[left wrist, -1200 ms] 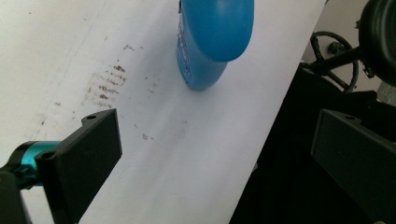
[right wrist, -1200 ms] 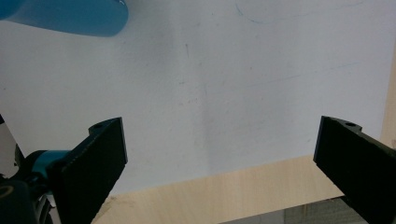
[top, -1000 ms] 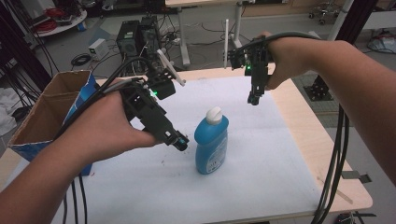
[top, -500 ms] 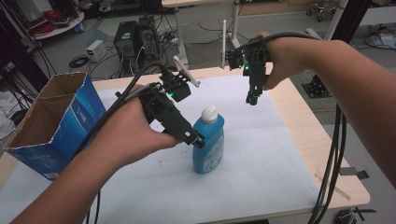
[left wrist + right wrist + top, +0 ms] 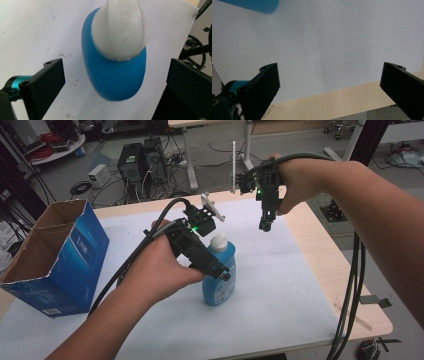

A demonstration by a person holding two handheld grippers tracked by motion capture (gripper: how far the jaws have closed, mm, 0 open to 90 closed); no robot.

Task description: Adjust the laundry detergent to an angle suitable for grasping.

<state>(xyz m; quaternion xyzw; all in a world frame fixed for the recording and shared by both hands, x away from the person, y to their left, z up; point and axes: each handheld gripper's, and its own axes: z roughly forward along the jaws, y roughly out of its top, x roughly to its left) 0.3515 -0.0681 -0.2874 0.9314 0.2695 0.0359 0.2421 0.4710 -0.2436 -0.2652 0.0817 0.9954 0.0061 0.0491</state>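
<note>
A blue bottle (image 5: 220, 282) with a white cap (image 5: 218, 241) stands upright near the middle of the white-covered table (image 5: 280, 285). My left gripper (image 5: 220, 269) is open and angled down over it from the left. In the left gripper view the black jaws stand wide on either side of the bottle's blue body (image 5: 115, 80), and its white cap (image 5: 120, 27) is close to the camera; the jaws do not touch it. My right gripper (image 5: 265, 224) hangs open above the table's back right, over bare white cover (image 5: 332, 50), with nothing between its jaws.
An open blue cardboard box (image 5: 65, 255) lies on the table's left side. The wooden table edge (image 5: 325, 250) runs along the right, also seen as a wooden strip (image 5: 342, 100). A corner of the blue bottle (image 5: 254, 6) shows beyond the right gripper. Cables hang at the right.
My left gripper has moved right and forward, from beside the bottle to straddling it from above. The right gripper has stayed about where it was.
</note>
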